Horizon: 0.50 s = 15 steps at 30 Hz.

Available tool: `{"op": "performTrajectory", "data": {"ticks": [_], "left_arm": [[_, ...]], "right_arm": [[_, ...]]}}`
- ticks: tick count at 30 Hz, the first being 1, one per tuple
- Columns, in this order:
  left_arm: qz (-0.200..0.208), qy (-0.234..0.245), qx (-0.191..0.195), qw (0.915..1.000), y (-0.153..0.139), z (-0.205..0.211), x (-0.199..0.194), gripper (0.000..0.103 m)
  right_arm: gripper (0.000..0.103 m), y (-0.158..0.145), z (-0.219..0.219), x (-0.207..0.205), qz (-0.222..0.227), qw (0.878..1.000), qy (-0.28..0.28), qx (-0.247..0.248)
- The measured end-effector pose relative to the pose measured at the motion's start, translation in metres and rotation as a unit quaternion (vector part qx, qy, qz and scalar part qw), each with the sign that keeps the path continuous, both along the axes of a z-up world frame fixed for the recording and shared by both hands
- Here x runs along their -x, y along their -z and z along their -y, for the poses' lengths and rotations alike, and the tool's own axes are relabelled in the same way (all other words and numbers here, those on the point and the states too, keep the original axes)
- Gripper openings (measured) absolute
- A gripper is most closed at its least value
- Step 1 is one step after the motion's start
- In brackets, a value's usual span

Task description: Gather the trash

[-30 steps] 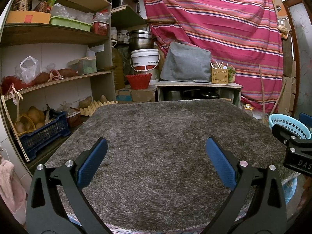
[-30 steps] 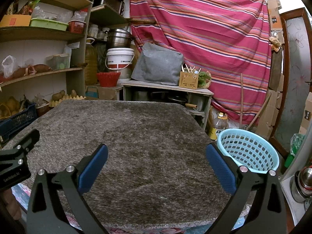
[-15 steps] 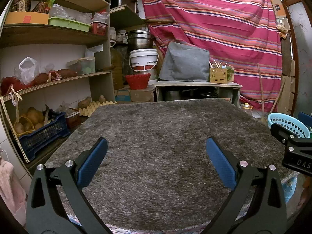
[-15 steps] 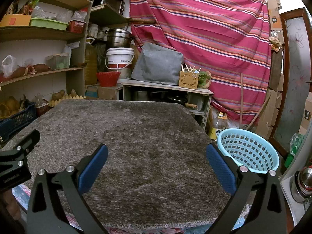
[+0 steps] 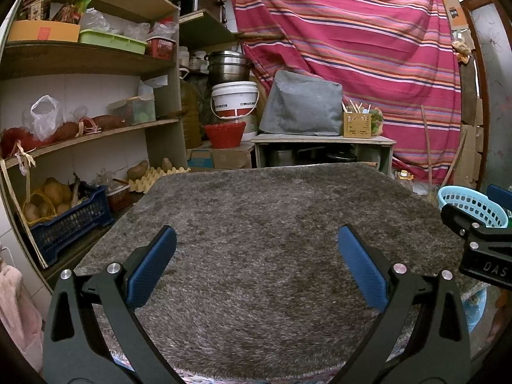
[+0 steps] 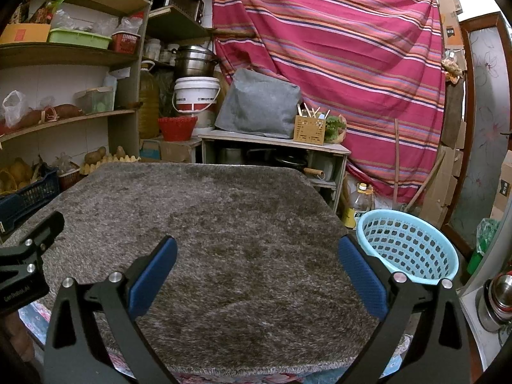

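Currently no trash seen on grey rug (image 6: 208, 224); handling and grasp point cannot be judged. Left gripper (image 5: 256, 262) and right gripper (image 6: 256, 264) spread wide, empty. Blue basket (image 6: 406, 249) placed right, beside rug.

Both wrist views face forward, low over one rug (image 5: 256, 240).

Table under shaggy grey-brown rug (image 5: 272, 224)

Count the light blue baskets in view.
1: the light blue basket sits off the table's right edge, beside the right gripper. Others may be hidden below.
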<state>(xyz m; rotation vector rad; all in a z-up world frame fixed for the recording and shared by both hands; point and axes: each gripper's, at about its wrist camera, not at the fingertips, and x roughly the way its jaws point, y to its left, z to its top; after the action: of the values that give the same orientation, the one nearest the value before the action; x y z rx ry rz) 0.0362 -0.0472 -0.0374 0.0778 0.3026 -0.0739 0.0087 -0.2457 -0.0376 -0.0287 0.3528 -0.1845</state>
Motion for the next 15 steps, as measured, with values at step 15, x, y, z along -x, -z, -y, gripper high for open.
{"op": "performTrajectory", "data": {"ticks": [15], "left_arm": [[0.0, 0.0, 0.003, 1.0, -0.0003, 0.0009, -0.0007, 0.098]], "right_arm": [[0.099, -0.0002, 0.0003, 0.0002, -0.001, 1.0, 0.0, 0.0]]}}
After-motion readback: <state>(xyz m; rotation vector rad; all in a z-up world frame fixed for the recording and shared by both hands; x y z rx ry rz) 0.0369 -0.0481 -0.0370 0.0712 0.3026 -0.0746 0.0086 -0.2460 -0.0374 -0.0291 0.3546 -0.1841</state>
